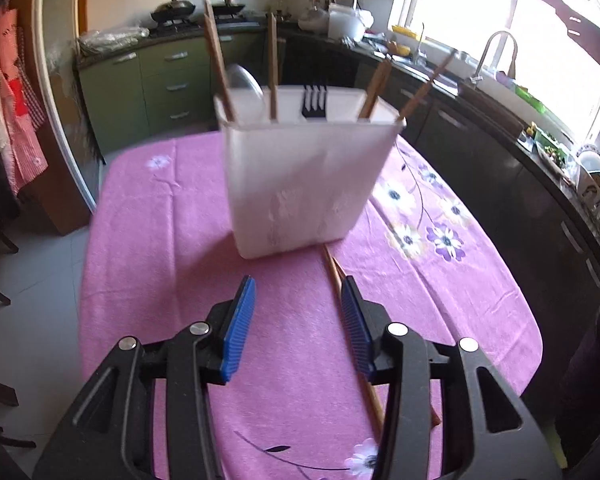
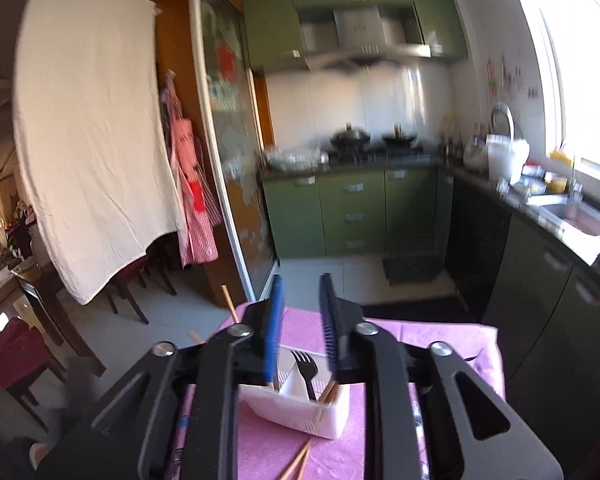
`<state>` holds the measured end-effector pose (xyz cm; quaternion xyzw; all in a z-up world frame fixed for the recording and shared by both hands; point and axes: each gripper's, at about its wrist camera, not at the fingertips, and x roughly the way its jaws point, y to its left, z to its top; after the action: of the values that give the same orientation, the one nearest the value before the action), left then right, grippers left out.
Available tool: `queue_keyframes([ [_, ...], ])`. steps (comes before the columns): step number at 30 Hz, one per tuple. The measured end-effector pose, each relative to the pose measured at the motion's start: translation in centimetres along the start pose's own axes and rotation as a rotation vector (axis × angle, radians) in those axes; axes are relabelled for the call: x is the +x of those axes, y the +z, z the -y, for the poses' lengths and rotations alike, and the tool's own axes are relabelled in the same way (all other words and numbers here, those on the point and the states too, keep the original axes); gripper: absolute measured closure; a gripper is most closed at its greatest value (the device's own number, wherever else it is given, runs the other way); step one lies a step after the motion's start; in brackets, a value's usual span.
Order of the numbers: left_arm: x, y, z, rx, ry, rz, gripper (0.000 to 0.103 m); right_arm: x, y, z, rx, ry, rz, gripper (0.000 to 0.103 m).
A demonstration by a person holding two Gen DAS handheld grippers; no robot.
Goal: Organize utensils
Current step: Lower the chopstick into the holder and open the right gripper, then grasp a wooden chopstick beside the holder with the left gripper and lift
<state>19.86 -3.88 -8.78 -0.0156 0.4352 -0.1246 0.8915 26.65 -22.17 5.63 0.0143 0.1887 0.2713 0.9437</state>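
Note:
A white plastic utensil holder (image 1: 304,184) stands on the pink flowered tablecloth (image 1: 160,248). It holds a black fork (image 1: 314,102), a metal spoon (image 1: 242,80) and several wooden chopsticks (image 1: 220,60). A pair of chopsticks (image 1: 336,276) lies on the cloth in front of the holder, running under my left gripper's right finger. My left gripper (image 1: 300,292) is open and empty, low over the cloth. My right gripper (image 2: 302,292) is open and empty, high above the holder (image 2: 300,412), where the fork (image 2: 306,368) shows between the fingers. The loose chopsticks (image 2: 298,462) show at the bottom.
Dark counters with a sink (image 2: 576,216) and tap (image 1: 496,52) run along the right under a bright window. Green cabinets (image 1: 168,80) and a stove with woks (image 2: 352,136) are at the back. A white cloth (image 2: 88,140) and aprons hang on the left.

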Motion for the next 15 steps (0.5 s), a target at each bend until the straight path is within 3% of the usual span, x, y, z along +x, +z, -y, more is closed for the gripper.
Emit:
queue_keyframes([
  [3,3.1,0.0,1.0,-0.003,-0.005,-0.080,0.060,-3.4,-2.8,0.1,-0.020,-0.010,0.004,0.072],
  [6,6.1,-0.2,1.8,-0.018,0.000,-0.155,0.060,-4.7,-7.6,0.7,-0.017,-0.050,-0.064,0.072],
  [10,8.9,-0.1,2.7,-0.024,0.039,-0.205,0.060,-3.8,-14.0,2.6,0.032,-0.109,-0.191,0.072],
  [15,10.6,0.1,3.4,-0.032,0.070,-0.245,0.066,-2.8,-18.8,5.6,0.132,-0.111,-0.281,0.072],
])
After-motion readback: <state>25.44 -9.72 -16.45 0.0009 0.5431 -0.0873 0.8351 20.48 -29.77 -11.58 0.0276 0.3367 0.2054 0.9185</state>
